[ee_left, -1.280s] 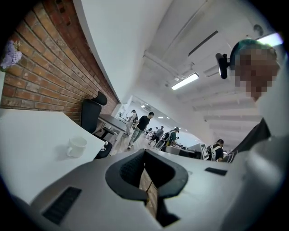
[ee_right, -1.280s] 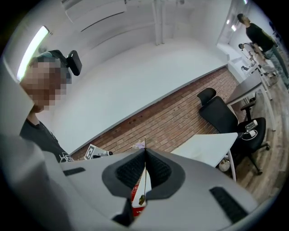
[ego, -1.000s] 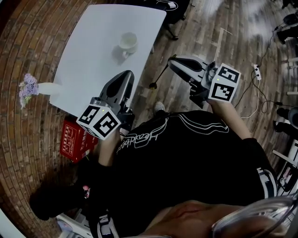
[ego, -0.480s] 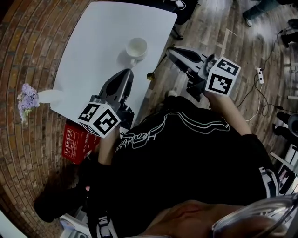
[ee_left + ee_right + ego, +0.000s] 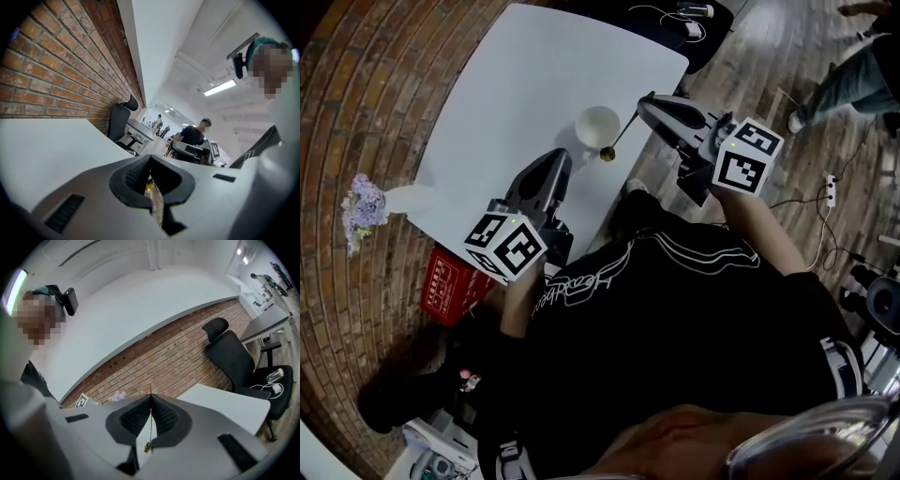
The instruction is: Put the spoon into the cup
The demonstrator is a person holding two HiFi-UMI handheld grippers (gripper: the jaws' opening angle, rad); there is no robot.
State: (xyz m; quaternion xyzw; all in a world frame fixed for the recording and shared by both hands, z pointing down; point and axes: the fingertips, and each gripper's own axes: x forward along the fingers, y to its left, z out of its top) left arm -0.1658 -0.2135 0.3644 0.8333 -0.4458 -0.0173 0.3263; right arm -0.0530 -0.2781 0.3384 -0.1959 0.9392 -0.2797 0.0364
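Observation:
A white cup (image 5: 598,125) stands on the white table (image 5: 516,103) near its right edge. My right gripper (image 5: 645,103) hovers just right of the cup, shut on the thin gold handle of the spoon (image 5: 619,139). The spoon's bowl hangs down beside the cup's near side. In the right gripper view the spoon (image 5: 149,427) runs down between the closed jaws of the right gripper (image 5: 150,397). My left gripper (image 5: 559,156) lies over the table just short of the cup, jaws together. The left gripper (image 5: 150,159) holds nothing.
A small vase of purple flowers (image 5: 364,202) stands at the table's left corner. A red box (image 5: 450,286) sits on the floor under the table's near edge. A black office chair (image 5: 234,357) stands past the table's far end. Another person (image 5: 853,75) stands at the upper right.
Both grippers have moved in towards the cup. The spoon's bowl, earlier over the floor beside the table, now hangs right next to the cup.

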